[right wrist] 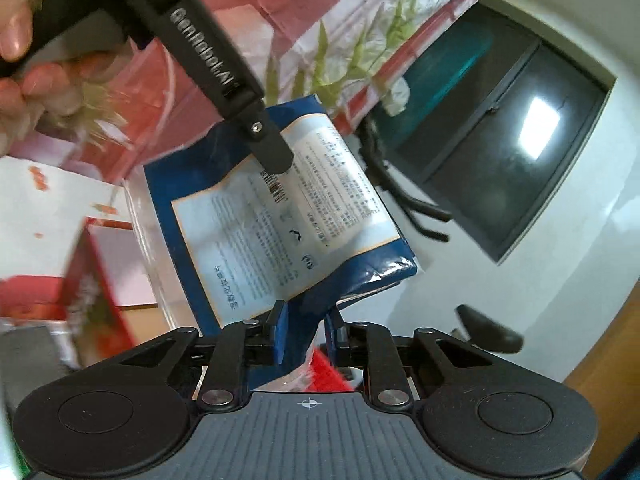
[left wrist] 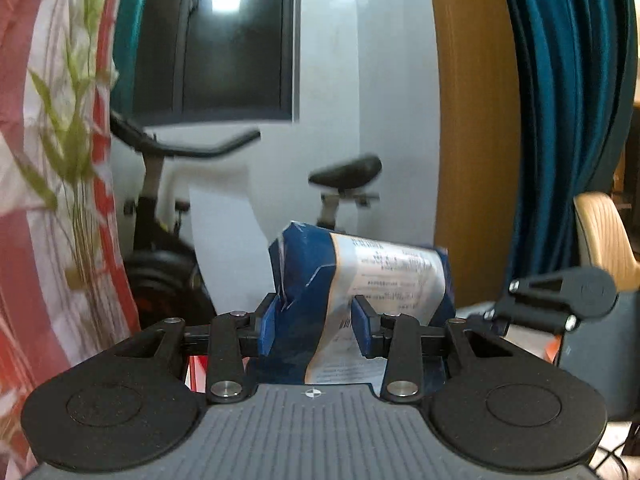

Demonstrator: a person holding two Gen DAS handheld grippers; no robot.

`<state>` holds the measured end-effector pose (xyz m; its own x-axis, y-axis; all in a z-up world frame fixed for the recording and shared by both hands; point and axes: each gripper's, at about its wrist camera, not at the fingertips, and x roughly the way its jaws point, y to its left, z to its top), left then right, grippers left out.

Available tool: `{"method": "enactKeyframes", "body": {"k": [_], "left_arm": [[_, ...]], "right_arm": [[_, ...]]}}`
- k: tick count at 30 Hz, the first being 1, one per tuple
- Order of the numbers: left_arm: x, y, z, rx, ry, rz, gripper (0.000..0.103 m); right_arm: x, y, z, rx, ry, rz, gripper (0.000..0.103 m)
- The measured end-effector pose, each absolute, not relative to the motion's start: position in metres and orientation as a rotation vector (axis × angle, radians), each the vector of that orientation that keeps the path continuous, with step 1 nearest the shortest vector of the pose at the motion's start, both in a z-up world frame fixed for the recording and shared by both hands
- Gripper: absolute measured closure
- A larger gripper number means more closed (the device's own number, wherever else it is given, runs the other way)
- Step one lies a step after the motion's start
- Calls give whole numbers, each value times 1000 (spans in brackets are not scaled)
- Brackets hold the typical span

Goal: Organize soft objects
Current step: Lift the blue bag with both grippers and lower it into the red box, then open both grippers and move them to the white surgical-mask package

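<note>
Both of my grippers are closed on the same blue soft pack (left wrist: 352, 276). My left gripper (left wrist: 316, 326) pinches it across the middle, and my right gripper (right wrist: 306, 334) clamps a lower corner of the pack (right wrist: 280, 208). It is held up in the air between them, well above anything that could carry it.

My worry is a tug-of-war. If my two hands drift apart or twist against each other, the thin wrapper could crease harder or tear at the pinched spots. The left grip already buckles the pack inward. If one gripper lets go early, the pack will swing from the other and may slip out, since the film looks slick.

My left camera shows the squeeze itself, with the wrapper folded between the blue pads (left wrist: 267, 328), and an exercise bike (left wrist: 168, 240) behind. Only my right camera shows the printed label face, my left hand (right wrist: 24, 64), and a clear bin (right wrist: 148, 248) below the pack, probably where it goes.
</note>
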<state>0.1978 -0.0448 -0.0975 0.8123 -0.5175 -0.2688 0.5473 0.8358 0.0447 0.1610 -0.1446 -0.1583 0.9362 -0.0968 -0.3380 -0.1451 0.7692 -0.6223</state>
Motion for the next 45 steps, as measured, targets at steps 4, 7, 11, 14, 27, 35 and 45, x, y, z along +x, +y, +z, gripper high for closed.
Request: {"method": "enactKeyframes", "body": {"k": [4,7,11,14,27,35,45], "left_arm": [[217,-61,-102,128,224,-537,61],[232,-71,-118,142,294,-522,61],[252,-76,-147,146,431,-529,61],[261,-81,-162,147,518,-540,61],[287,-76,-190,111,677,-577,50],[266,-66,-177,124,613,-559,46],[199,-28,-163,120,541,-534,46]], "right_arm": [[188,-151,-171,-674,414,6,85],[204,-158,-184,-616,501,18,86],[215,-168,-198,-512,610,28,86],[224,-176,-204,-401,683,30,86],[227,-214,-220,-1,827,-60,83],[193,-219,-207,102,733,-103,82],[119,-225,-168,188,619,-112,80]]}}
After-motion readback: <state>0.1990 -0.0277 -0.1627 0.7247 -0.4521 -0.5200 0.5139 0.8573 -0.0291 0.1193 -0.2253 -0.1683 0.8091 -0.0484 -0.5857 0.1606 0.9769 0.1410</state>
